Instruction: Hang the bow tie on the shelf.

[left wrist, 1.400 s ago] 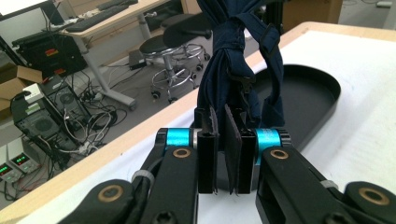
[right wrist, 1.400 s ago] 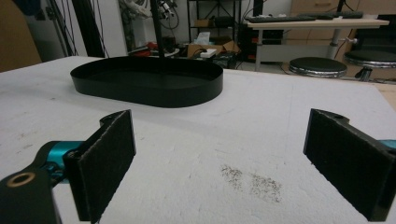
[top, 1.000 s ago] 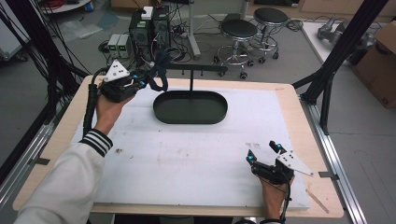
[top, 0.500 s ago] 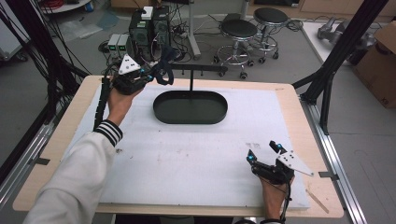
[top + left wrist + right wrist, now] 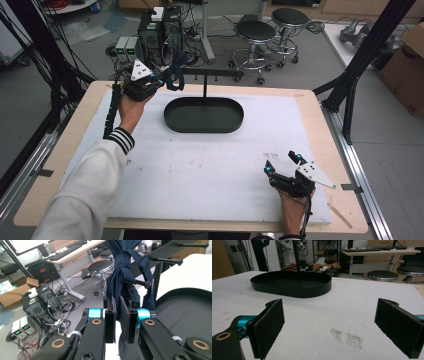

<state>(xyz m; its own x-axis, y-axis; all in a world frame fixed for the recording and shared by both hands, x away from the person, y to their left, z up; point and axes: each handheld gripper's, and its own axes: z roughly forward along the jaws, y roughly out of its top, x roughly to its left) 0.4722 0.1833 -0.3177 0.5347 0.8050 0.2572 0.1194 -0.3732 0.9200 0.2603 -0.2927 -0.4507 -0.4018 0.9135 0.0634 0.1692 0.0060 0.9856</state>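
Note:
A navy blue cloth [image 5: 176,75] hangs bunched at the left end of a black peg rack [image 5: 215,75], which stands on a post behind a black oval tray [image 5: 205,116]. My left gripper [image 5: 167,80] is at the table's far left, shut on the cloth. In the left gripper view the jaws [image 5: 117,315] pinch the cloth's [image 5: 122,267] lower end, and the fabric drapes over a peg [image 5: 136,283]. My right gripper [image 5: 280,162] rests near the front right of the white mat, open, with nothing between its pads [image 5: 332,330]. The tray [image 5: 292,283] lies ahead of it.
Two round stools [image 5: 260,35], computer boxes [image 5: 160,30] and cables stand on the floor beyond the table's far edge. A black frame strut [image 5: 360,70] rises at the right side. A cardboard box [image 5: 407,65] sits at the far right.
My left hand has carried the cloth to the right and farther back, up to the rack's left end. The right gripper has stayed put.

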